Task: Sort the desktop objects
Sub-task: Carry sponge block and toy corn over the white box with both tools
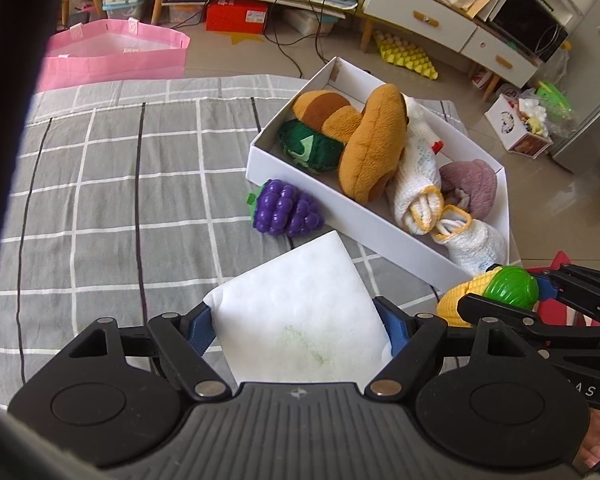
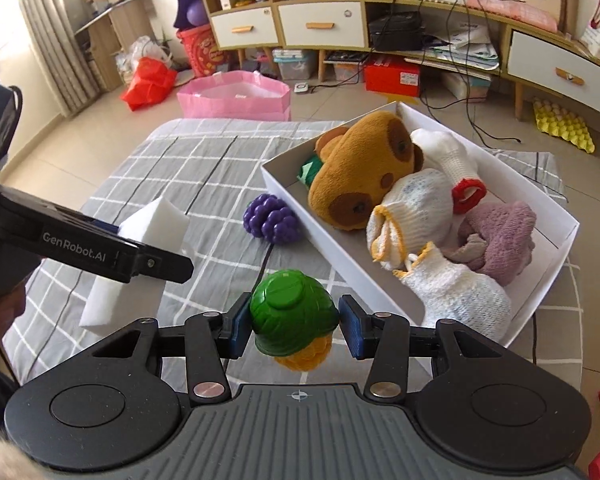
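Both grippers loaded, box not yet reached

The corn [image 2: 294, 326], green end toward the camera, sits between the right gripper [image 2: 294, 330] pads; the left pad touches it, a slight gap shows at the right pad, so the grip looks light. The left gripper [image 1: 300, 326] is clamped on the sponge [image 1: 300, 312], just beside the corn. The grapes [image 1: 286, 208] lie on the cloth [image 1: 100, 200] against the box [image 1: 340, 216] wall. The box already holds a plush [image 2: 364, 172], gloves [image 2: 412, 208] and a towel [image 2: 500, 236]. Judged step: carrying to the box. Next, each piece needs lifting over the near wall into a free gap, then the grapes.
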